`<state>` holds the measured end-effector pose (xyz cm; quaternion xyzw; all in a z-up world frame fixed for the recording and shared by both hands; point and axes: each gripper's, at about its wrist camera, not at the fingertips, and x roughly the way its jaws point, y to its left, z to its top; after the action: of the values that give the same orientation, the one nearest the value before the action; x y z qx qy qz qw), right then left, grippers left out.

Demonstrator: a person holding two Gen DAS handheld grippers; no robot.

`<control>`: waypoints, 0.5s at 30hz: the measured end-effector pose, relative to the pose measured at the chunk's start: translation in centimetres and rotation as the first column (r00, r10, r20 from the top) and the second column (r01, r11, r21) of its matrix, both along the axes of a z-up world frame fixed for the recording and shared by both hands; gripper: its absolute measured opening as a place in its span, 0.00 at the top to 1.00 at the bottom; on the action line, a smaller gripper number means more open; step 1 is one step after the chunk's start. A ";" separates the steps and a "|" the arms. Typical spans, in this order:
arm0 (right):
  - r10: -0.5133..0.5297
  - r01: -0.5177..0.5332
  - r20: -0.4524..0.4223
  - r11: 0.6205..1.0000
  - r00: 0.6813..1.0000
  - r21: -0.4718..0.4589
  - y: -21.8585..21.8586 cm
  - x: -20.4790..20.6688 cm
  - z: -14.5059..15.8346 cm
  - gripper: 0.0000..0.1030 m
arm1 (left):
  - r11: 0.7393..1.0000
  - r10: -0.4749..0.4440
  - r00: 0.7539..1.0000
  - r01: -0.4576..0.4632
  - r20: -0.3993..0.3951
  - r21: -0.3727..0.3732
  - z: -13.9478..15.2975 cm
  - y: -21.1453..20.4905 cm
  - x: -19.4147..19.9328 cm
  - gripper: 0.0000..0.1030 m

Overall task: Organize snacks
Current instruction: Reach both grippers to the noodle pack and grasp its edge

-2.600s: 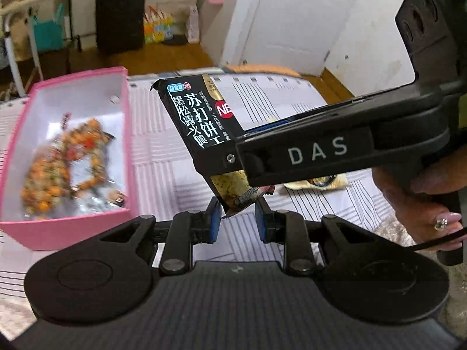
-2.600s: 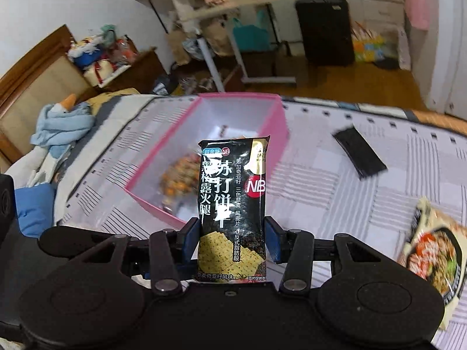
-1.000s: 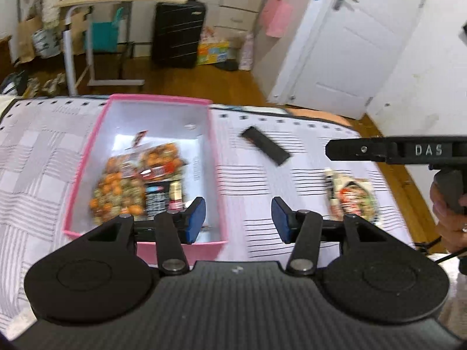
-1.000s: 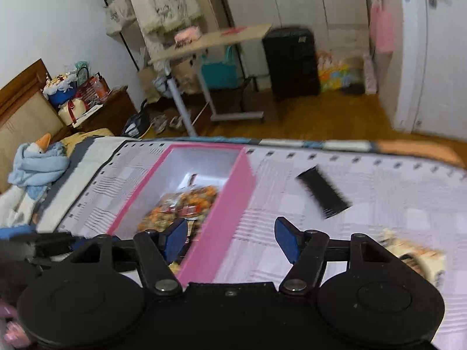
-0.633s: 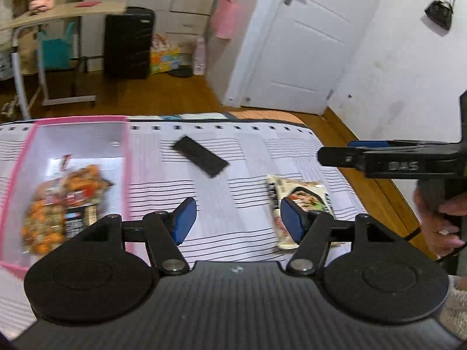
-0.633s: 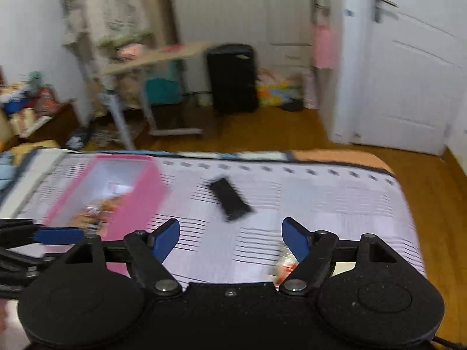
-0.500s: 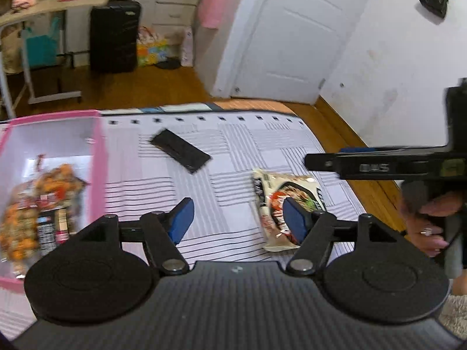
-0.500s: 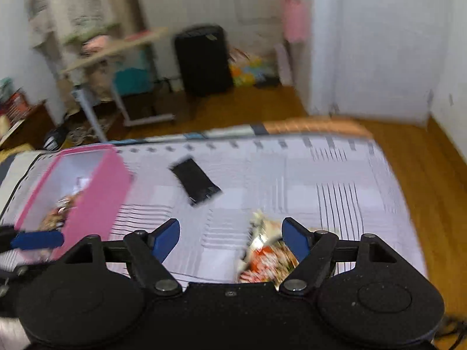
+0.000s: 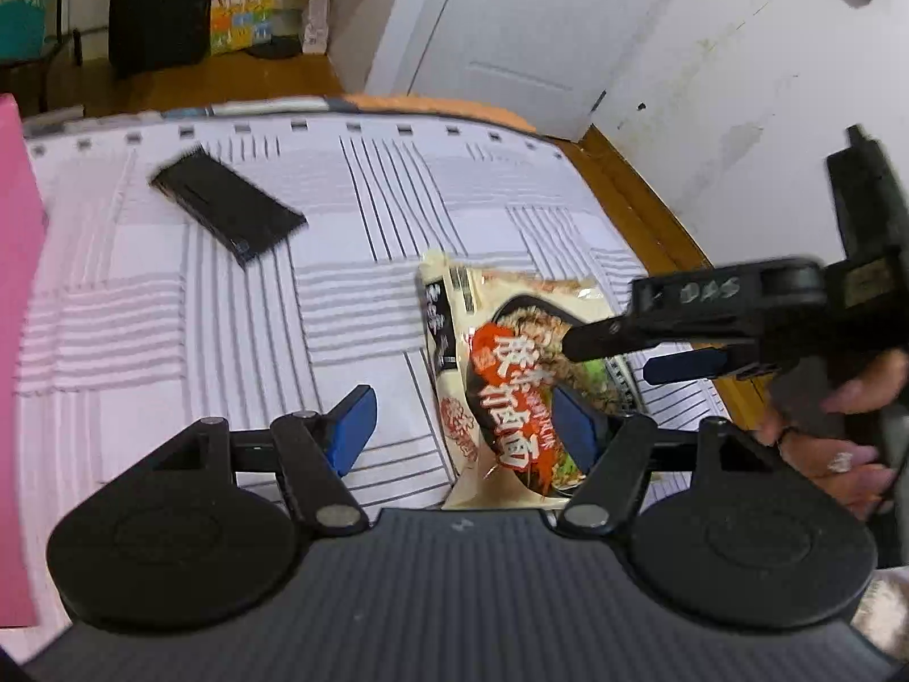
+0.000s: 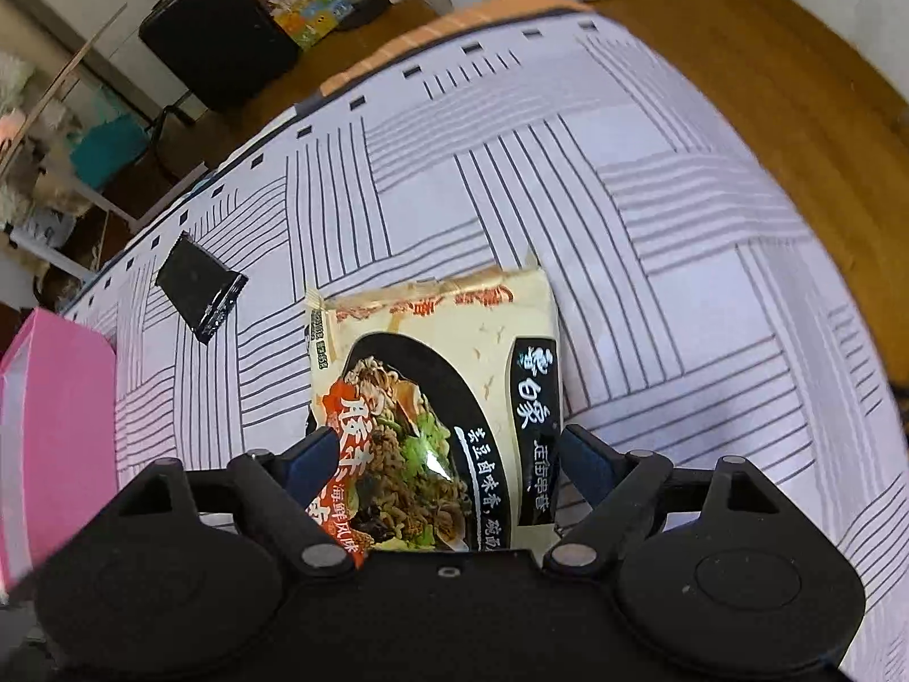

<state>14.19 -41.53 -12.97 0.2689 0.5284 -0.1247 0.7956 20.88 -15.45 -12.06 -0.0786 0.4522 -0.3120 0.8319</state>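
Lying on the striped bedspread (image 10: 653, 182), two snacks are not yet in the pink box (image 10: 51, 398): the noodle packet (image 10: 432, 398) and, well apart, a black packet (image 10: 199, 284). The right gripper (image 10: 437, 454) straddles the noodles, jaws opening, not pinching; the left gripper (image 9: 463, 426) hangs open, empty.

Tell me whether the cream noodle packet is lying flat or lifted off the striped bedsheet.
Lying flat: the cream noodle packet rests face up on the striped bedsheet, sealed. The right gripper straddles it, opening, not gripping.
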 end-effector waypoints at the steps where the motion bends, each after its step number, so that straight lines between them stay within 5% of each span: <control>1: -0.010 0.010 -0.007 1.000 1.000 0.003 -0.2 0.1 -0.2 0.14 | 1.000 -0.004 1.000 0.004 -0.011 -0.014 -0.7 -0.2 0.1 0.35; 7: -0.038 0.040 -0.054 0.998 0.998 0.039 -0.8 0.8 -1.6 0.14 | 0.998 -0.022 0.999 0.019 -0.040 -0.058 -3.7 -1.5 0.5 0.36; 11: -0.020 0.022 -0.091 0.999 0.996 0.024 -0.2 1.7 -2.5 0.09 | 0.993 -0.069 0.989 0.056 -0.129 -0.103 -5.6 -2.1 1.5 0.50; 15: 0.021 -0.022 -0.104 1.000 0.994 -0.002 0.5 2.5 -3.0 0.03 | 0.986 -0.088 0.982 0.062 -0.168 -0.156 -6.9 -1.6 2.4 0.52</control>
<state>16.65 -41.02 -16.01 0.2551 0.5718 -0.1308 0.7687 23.24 -17.09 -18.92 -0.1510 0.5012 -0.3682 0.7684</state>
